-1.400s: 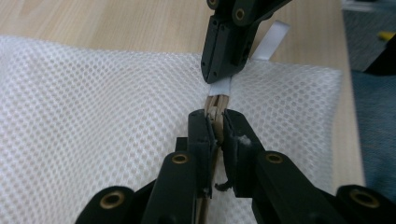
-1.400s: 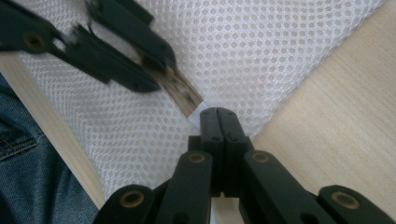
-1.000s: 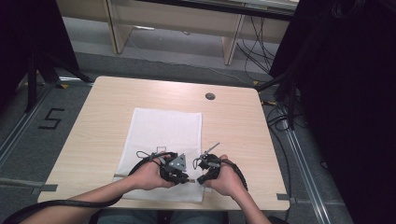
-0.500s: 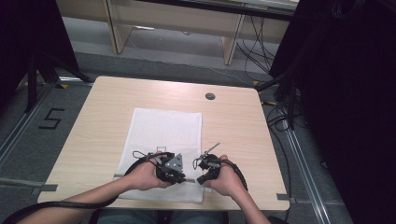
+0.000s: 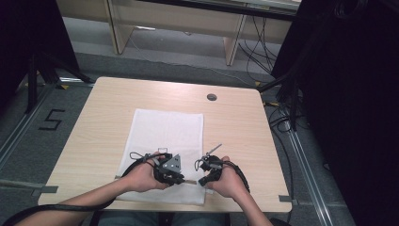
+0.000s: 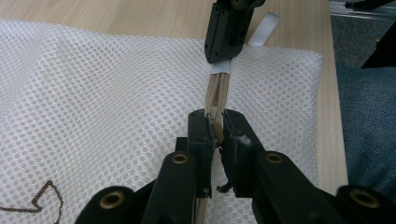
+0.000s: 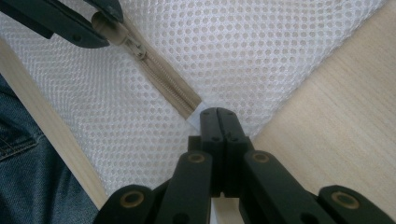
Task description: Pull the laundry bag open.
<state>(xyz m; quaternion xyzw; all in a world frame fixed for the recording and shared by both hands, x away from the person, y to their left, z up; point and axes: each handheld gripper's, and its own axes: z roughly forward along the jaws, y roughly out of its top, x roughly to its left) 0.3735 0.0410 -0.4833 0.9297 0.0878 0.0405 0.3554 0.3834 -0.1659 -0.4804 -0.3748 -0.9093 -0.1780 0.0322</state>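
Left tool [image 6: 215,128] clamping zipper pull [image 6: 215,125] on mesh bag [image 5: 167,136]; right tool [image 7: 219,122] pinching bag's corner tab, near counter [image 5: 235,122] edge; risking pull slipping under uneven tension.

Lab: floor rails [image 5: 301,155], trailing cables [image 5: 256,44]

Wooden table [image 5: 117,99] on grey floor [image 5: 28,141], wooden furniture [image 5: 117,28] behind.
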